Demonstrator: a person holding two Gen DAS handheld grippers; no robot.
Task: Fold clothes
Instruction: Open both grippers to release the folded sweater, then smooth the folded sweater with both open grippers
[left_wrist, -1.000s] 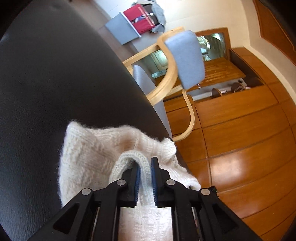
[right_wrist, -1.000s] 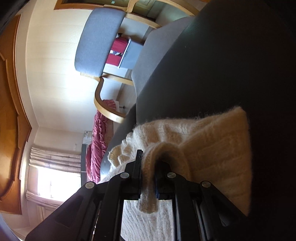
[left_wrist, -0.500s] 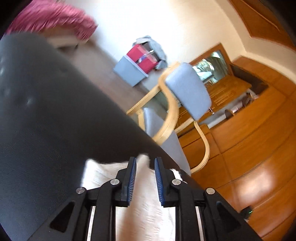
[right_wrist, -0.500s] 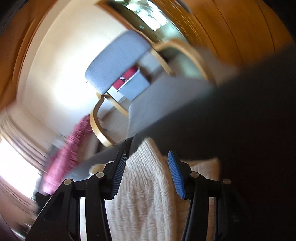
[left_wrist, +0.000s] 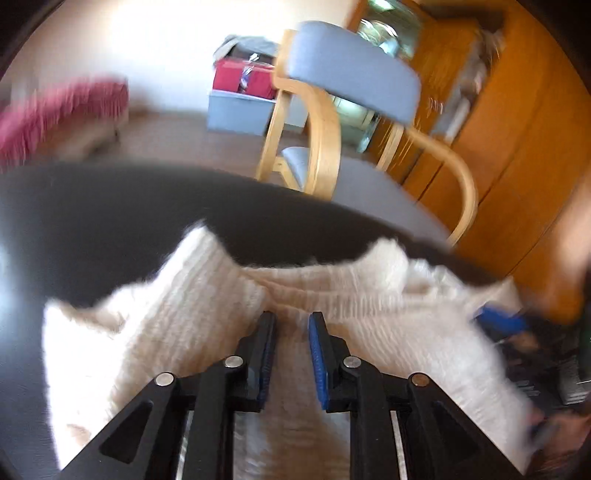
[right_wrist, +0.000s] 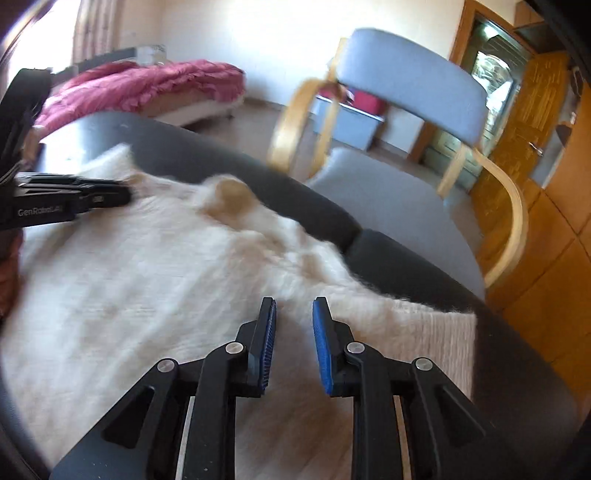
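A cream knitted sweater (left_wrist: 207, 314) lies spread on a dark round table (left_wrist: 110, 206). My left gripper (left_wrist: 291, 317) hovers over its middle, open, with nothing between the fingers. In the right wrist view the same sweater (right_wrist: 147, 280) covers the near part of the table (right_wrist: 406, 266), its collar (right_wrist: 227, 195) toward the far edge. My right gripper (right_wrist: 294, 304) is open above the sweater's right side and holds nothing. The left gripper (right_wrist: 92, 195) shows at the far left of that view, over the sweater's edge. The right gripper's blue pad (left_wrist: 498, 319) appears blurred at the right of the left wrist view.
A wooden armchair with grey cushions (right_wrist: 406, 96) stands just beyond the table. Behind it are a grey box (left_wrist: 236, 110) with a red bag, a bed with a pink cover (right_wrist: 147, 85), and wooden cabinets (left_wrist: 517, 155) on the right.
Both grippers have let go of the sweater folds they pinched and opened. They have swung level and pulled back; the sweater now lies flat on the table.
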